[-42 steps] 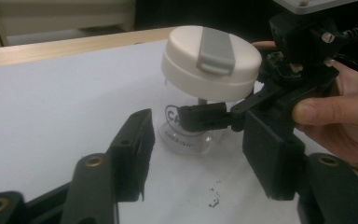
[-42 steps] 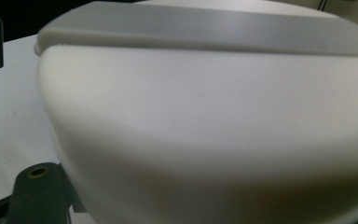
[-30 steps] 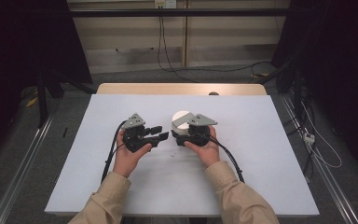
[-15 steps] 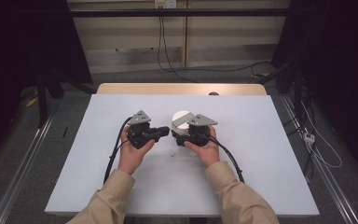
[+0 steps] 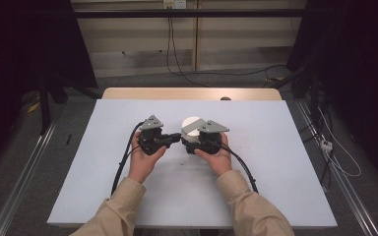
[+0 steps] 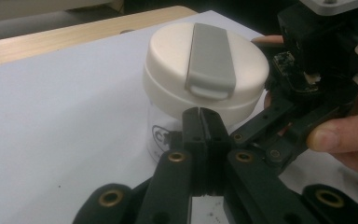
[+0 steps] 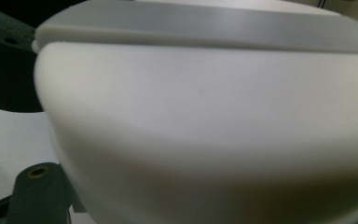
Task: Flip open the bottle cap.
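the right gripper (image 5: 191, 145) clasps the clear jar (image 6: 161, 135) under its cream flip-top lid (image 6: 205, 74), while the left gripper (image 6: 199, 116), jaws pressed together on nothing, sits just beside it, the lid not yet opened.

Cream-white lid (image 6: 205, 74) with grey strap (image 6: 209, 58), clear jar (image 6: 161, 137), black tongs (image 6: 204, 135), pale blue table (image 5: 285, 147).

I wear tan sleeves (image 5: 248, 206). My left gripper (image 5: 176, 139) and right gripper (image 5: 189, 143) are black, each topped by a grey three-cornered plate and trailing a black cable (image 5: 122, 162). My jaw arms carry brass-ringed pivot holes (image 6: 176, 157) and small screws.
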{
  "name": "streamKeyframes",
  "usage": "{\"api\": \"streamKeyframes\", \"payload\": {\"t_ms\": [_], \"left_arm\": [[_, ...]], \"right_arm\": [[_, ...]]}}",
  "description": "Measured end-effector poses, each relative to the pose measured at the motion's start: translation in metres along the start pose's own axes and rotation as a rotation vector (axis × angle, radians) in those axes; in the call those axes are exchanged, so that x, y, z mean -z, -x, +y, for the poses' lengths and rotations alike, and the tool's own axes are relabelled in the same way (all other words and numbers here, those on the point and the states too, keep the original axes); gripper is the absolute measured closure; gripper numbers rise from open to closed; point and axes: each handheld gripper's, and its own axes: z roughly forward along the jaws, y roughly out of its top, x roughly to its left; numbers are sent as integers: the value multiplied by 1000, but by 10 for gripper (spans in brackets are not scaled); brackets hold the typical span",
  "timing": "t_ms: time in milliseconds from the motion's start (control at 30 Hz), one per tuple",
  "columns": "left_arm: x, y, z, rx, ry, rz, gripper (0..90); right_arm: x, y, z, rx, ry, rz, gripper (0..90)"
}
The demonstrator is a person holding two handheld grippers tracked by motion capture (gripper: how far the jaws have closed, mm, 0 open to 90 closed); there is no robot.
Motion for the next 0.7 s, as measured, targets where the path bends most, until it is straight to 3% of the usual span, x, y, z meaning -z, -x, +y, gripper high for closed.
{"api": "streamKeyframes", "payload": {"t_ms": [700], "left_arm": [[2,5,15,-13,29,-8,900]], "right_arm": [[0,0,-1,3,4,-3,185]]}}
